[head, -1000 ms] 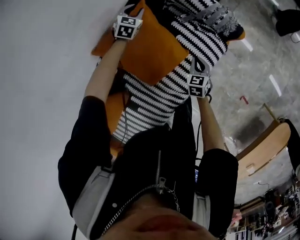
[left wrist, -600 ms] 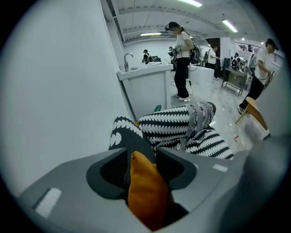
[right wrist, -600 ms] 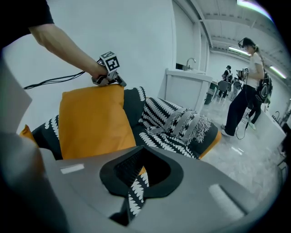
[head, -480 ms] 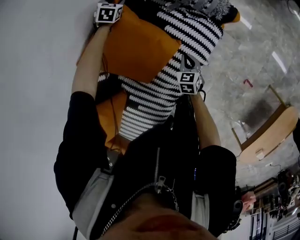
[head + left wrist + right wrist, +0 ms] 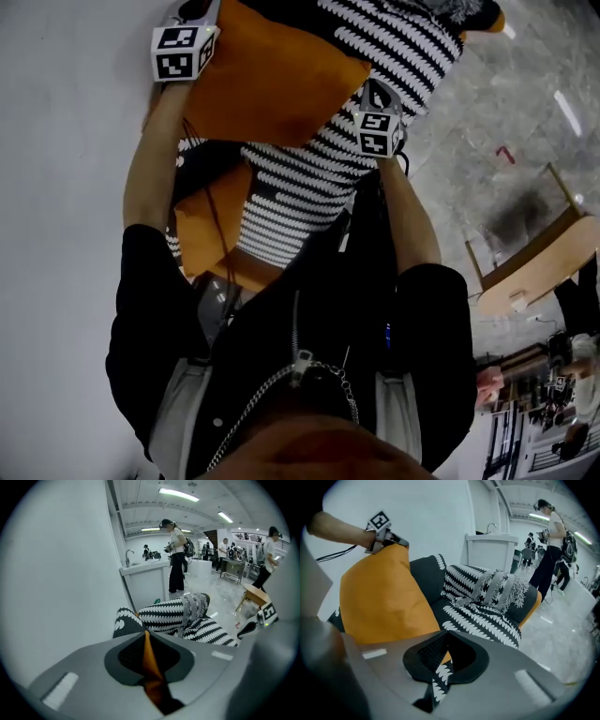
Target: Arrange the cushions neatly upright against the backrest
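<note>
Closing just now, my left claw point(image 5: 149, 670) pinches the plain orange fabric cushion point(image 5: 281, 84) by its corner, swung wallward. Right claw point(image 5: 439, 670) stays clamped on the black-and-white patterned cushion point(image 5: 295, 192). Both are gripped for standing against the dark sofa backrest point(image 5: 424, 576).

My head view is dim and muddy, its lower half sunk in shadow, though the orange cushion point(image 5: 281, 84) reads vividly at upper centre. White glare streaks mark the floor point(image 5: 487, 141) at upper right. Both gripper views are brighter, lit by ceiling strip lights point(image 5: 178, 494), with strong fisheye bending, black corners and a soft, blurred foreground.
</note>
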Tool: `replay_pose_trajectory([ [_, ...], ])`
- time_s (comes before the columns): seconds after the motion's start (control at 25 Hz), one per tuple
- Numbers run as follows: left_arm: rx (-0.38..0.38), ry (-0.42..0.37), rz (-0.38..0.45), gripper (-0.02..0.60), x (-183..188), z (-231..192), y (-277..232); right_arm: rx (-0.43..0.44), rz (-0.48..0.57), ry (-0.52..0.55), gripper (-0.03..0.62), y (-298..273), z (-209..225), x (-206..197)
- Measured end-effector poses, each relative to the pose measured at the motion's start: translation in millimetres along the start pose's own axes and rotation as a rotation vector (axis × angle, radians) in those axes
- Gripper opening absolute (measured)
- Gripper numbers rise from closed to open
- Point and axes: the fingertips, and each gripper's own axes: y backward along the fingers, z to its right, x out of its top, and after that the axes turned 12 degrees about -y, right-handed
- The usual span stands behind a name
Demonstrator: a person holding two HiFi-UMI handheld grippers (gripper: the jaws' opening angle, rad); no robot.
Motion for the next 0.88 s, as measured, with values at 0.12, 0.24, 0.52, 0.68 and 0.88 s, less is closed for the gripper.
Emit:
replay_pose_trajectory([
  [0.12,0.037,0.013,0.057,0.038,-10.5,-2.8,49.0,0.011,0.018,-0.076,0.005,-9.4,4.8,0.5],
  [0.24,0.074,0.013,0.101,0.038,-10.1,2.0,93.3,0.037,0.015,-0.100,0.012,-13.8,20.2,3.3],
  [0.52,0.176,0.069,0.126,0.038,-46.8,6.1,182.0,0.139,-0.020,0.014,0.078,-36.7,-9.7,0.2],
  [0.68,0.207,0.107,0.152,0.038,-62.7,17.7,222.3,0.209,-0.031,-0.116,0.135,-56.8,-15.6,7.1],
  [0.88,0.244,0.161,0.137,0.038,-88.4,27.5,260.0,0.269,-0.137,-0.404,0.179,-84.5,-16.5,-6.6],
])
